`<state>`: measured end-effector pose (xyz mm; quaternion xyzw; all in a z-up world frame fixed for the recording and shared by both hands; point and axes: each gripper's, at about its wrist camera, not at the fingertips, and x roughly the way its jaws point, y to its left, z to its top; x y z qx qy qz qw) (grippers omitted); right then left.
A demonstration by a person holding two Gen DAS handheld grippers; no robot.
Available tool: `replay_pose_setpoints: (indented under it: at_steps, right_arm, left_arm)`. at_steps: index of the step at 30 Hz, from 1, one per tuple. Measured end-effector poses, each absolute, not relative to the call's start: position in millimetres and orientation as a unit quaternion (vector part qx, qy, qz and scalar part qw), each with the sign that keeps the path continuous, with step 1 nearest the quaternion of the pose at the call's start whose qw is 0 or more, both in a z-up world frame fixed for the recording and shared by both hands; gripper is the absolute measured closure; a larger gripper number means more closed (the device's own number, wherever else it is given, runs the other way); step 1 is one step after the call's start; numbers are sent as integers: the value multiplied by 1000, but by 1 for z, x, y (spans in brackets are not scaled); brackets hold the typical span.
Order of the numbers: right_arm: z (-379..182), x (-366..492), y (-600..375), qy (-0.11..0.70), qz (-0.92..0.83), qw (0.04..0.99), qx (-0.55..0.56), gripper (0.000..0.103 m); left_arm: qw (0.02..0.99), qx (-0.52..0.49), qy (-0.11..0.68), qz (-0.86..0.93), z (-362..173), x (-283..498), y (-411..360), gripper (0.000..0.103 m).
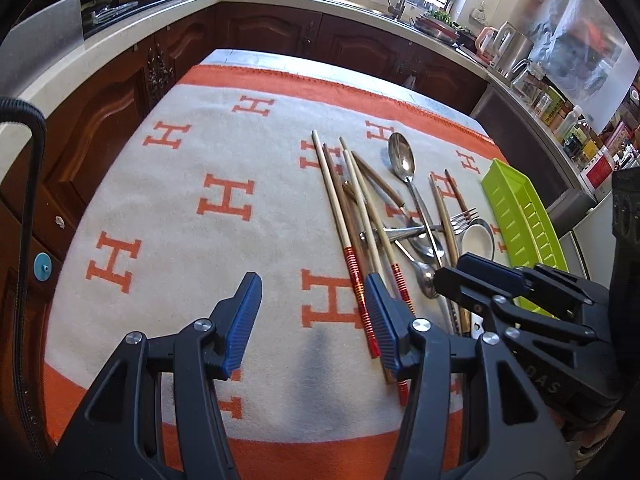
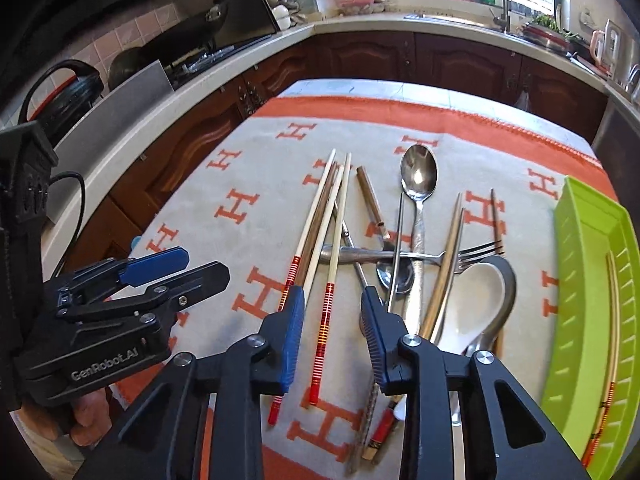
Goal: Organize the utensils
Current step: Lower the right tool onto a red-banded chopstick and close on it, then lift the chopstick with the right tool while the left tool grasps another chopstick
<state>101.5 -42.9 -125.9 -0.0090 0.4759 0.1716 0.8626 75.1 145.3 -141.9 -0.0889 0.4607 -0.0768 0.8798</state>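
1. The utensils lie in a loose pile on the orange-and-white cloth (image 2: pixel 248 200): pale chopsticks with red banded ends, brown chopsticks, a metal spoon (image 2: pixel 418 178), a fork (image 2: pixel 478 250) and a white soup spoon (image 2: pixel 478 296).
2. The green tray (image 2: pixel 592 280) sits just beside the pile on its right, and 1 chopstick already lies inside it along its length.
3. The right gripper (image 2: pixel 330 316) has its fingers wide apart and holds nothing. 1 red-banded chopstick (image 2: pixel 326 304) runs straight through the gap between them, its long axis pointing away from the camera, roughly parallel to the fingers.
4. So the fingers straddle the stick across its width; closing them would likely pinch it near the banded end.
5. The left gripper (image 1: pixel 312 316) is also spread wide and empty, over bare cloth to the left of the pile. Its right finger overlaps 2 banded chopstick ends in its own view, but contact is unclear.
6. The right hand is the nearer one to both this chopstick and the tray, so it looks best placed for the pick, then a carry to the right.
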Motion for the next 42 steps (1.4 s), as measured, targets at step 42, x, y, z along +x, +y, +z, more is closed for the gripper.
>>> replay_pose_setpoints:
  at_steps: [42]
  right_arm:
    - [-139,99,-70,467,159,868,52,97]
  left_arm:
    - [856,-61,509,-72,-180,115,116,53]
